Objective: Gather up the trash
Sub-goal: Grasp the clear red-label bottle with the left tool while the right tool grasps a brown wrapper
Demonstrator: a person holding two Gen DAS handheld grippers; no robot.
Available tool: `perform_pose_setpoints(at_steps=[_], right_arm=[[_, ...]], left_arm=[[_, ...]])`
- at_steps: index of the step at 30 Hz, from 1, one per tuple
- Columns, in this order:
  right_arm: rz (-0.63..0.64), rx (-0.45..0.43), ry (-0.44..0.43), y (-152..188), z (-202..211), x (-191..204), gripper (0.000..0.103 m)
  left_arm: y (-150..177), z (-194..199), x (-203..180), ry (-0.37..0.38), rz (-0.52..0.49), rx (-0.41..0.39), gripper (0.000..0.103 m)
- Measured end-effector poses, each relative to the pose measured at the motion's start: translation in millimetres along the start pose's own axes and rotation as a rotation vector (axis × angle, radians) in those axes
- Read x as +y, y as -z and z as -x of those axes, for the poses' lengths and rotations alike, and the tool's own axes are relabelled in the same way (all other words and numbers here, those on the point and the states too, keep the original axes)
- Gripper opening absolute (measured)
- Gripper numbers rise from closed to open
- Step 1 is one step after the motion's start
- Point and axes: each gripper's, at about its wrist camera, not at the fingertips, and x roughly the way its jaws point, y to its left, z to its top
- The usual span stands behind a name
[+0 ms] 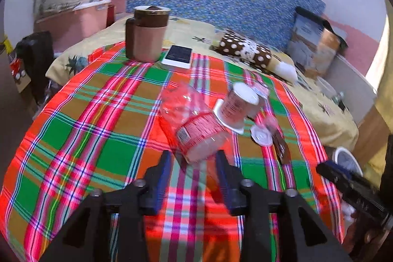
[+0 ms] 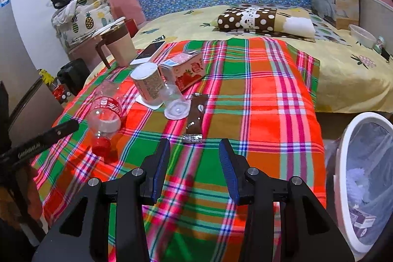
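Note:
On the plaid cloth (image 2: 270, 102) a clear plastic bottle (image 1: 194, 124) with a red label lies on its side. My left gripper (image 1: 194, 160) is open, and the bottle's near end sits right at its fingertips; the pads do not visibly press on it. The right wrist view shows the same bottle (image 2: 105, 114) with its red cap toward me. My right gripper (image 2: 194, 144) is open and empty, just short of a brown wrapper (image 2: 195, 112). Beyond lie a tipped paper cup (image 2: 148, 82), a clear cup (image 2: 175, 102) and a strawberry carton (image 2: 186, 68).
A white-rimmed bin (image 2: 342, 163) with a plastic liner stands at the right of the bed. At the far left of the cloth are a brown and pink mug (image 1: 145, 36) and a phone (image 1: 178, 55). A polka-dot pillow (image 2: 248, 17) lies further back.

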Motion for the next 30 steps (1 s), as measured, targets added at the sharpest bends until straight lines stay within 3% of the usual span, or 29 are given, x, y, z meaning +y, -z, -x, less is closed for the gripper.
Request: perform_pose_setpoints(at_steps=[2, 5, 12, 24, 30], right_arm=[[-0.003, -0.004, -0.002, -2.4, -1.2, 0.8, 0.044], [-0.005, -0.009, 0.004, -4.9, -3.0, 1.6, 0.044], [-0.005, -0.003, 0.017, -7.1, -13.5, 1.4, 0.048], [0.006, 0.028, 0.006, -11.2, -32.5, 3.6, 0.048], [0.01, 0.046, 0.017, -15.0, -42.9, 3.9, 0.048]], left_arm=[[-8.1, -6.9, 1.2, 0.017, 0.031, 0.002, 0.056], [-18.2, -19.2, -5.6, 0.037, 0.059, -0.004, 0.056], [-28.5, -61.5, -12.7, -0.011, 0.09, 0.046, 0.06], [-29.4, -47.8, 6.3, 0.011, 0.001, 0.057, 0.062], [-33.9, -65.3, -5.1, 0.029, -0.02, 0.087, 0.063]])
